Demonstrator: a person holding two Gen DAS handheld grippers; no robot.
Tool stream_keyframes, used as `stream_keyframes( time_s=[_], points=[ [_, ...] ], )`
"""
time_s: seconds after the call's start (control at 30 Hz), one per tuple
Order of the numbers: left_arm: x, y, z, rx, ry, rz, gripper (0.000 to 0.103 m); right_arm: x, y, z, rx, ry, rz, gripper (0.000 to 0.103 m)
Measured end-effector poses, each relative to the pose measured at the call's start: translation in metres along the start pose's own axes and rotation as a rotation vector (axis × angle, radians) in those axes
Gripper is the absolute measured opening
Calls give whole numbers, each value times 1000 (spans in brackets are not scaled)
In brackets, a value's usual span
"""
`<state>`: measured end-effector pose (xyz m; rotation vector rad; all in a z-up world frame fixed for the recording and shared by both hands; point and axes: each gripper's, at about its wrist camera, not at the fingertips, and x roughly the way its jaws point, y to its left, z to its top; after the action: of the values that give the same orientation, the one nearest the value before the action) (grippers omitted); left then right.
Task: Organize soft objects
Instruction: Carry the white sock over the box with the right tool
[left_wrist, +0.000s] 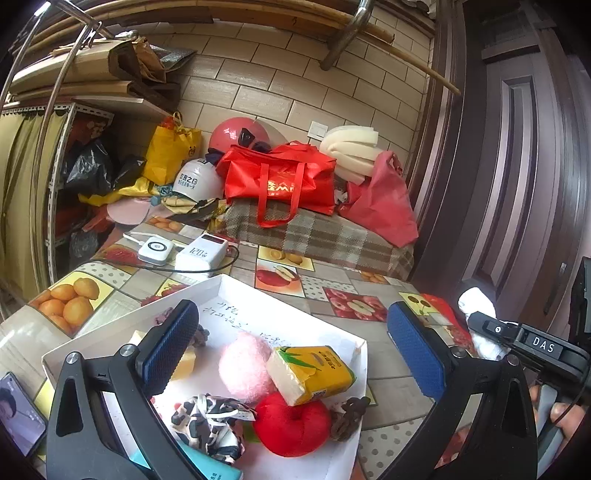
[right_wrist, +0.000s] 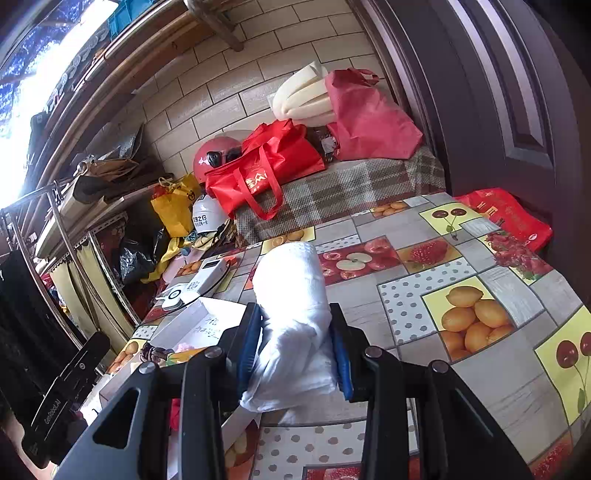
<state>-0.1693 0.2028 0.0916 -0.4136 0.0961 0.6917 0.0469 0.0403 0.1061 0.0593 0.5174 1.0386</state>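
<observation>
A white box (left_wrist: 325, 454) on the fruit-print table holds a pink fluffy ball (left_wrist: 243, 367), a red plush apple (left_wrist: 291, 424), a yellow tissue pack (left_wrist: 314, 373), a cow-print pouch (left_wrist: 207, 424), a yellow sponge (left_wrist: 184, 363) and a brown pine cone (left_wrist: 349, 413). My left gripper (left_wrist: 295, 347) is open and empty above the box. My right gripper (right_wrist: 297, 350) is shut on a rolled white towel (right_wrist: 291, 295), held above the table right of the box (right_wrist: 192, 321). The towel also shows in the left wrist view (left_wrist: 476, 302).
Two white power banks (left_wrist: 184, 251) with a cable lie behind the box. A phone (left_wrist: 18, 413) lies at the box's left. A red bag (left_wrist: 280, 181), helmets and foam sit on a plaid cloth (left_wrist: 317, 236) at the back. A door (right_wrist: 498, 92) stands right.
</observation>
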Motion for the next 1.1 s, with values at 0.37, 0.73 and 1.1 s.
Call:
stream_keyframes(
  time_s=[0.37, 0.73, 1.1],
  points=[
    [-2, 32, 9, -125, -24, 86, 103, 32, 38, 3, -65, 61, 69, 36],
    [5, 61, 5, -244, 28, 153, 103, 61, 75, -9, -109, 154, 136, 36],
    [6, 59, 5, -244, 34, 153, 103, 63, 82, -13, -117, 167, 158, 36]
  ],
)
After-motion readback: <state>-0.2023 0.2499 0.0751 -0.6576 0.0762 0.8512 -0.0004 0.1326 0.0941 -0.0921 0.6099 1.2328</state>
